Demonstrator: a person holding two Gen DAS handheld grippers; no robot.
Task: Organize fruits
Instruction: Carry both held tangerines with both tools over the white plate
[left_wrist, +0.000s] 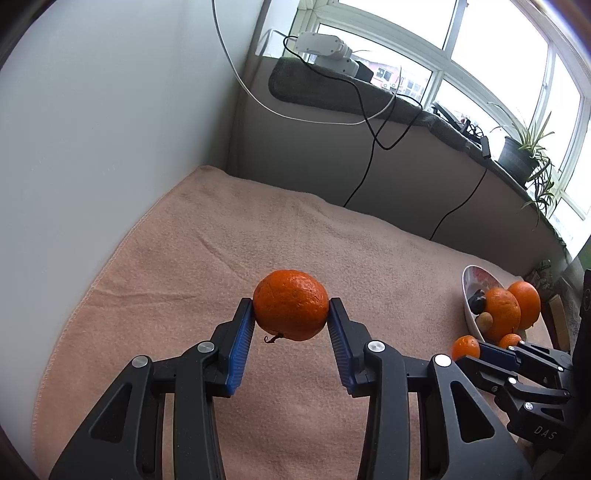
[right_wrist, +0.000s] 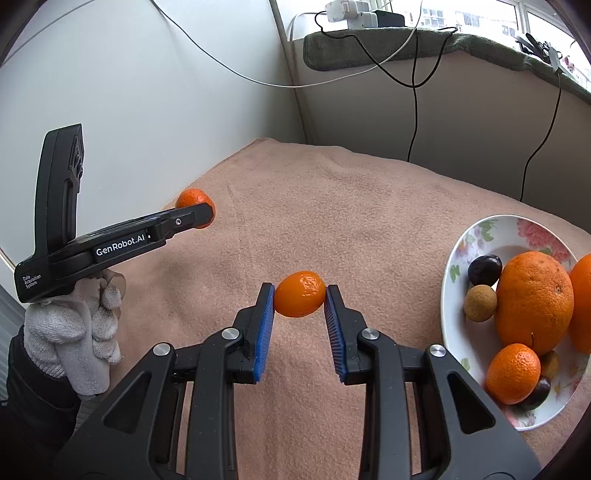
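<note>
My left gripper (left_wrist: 291, 306) is shut on a round tangerine (left_wrist: 291, 305) and holds it above the pink towel (left_wrist: 221, 240). In the right wrist view the left gripper (right_wrist: 199, 216) and that tangerine (right_wrist: 192, 199) show at the left. My right gripper (right_wrist: 300, 295) is shut on a small tangerine (right_wrist: 300, 298) above the towel (right_wrist: 332, 206), left of the floral plate (right_wrist: 491, 236). The plate holds a large orange (right_wrist: 533, 301), a tangerine (right_wrist: 512, 373), a dark plum (right_wrist: 484, 269) and a brown longan (right_wrist: 480, 302). In the left wrist view the right gripper (left_wrist: 471, 350) holds its tangerine (left_wrist: 464, 347) beside the plate (left_wrist: 471, 280).
White walls stand left and behind. A window sill (right_wrist: 369, 48) with a grey cloth, a white device (left_wrist: 328, 50), hanging cables (right_wrist: 413, 92) and a potted plant (left_wrist: 524, 151) lies beyond the towel's far edge. A gloved hand (right_wrist: 77, 328) holds the left gripper.
</note>
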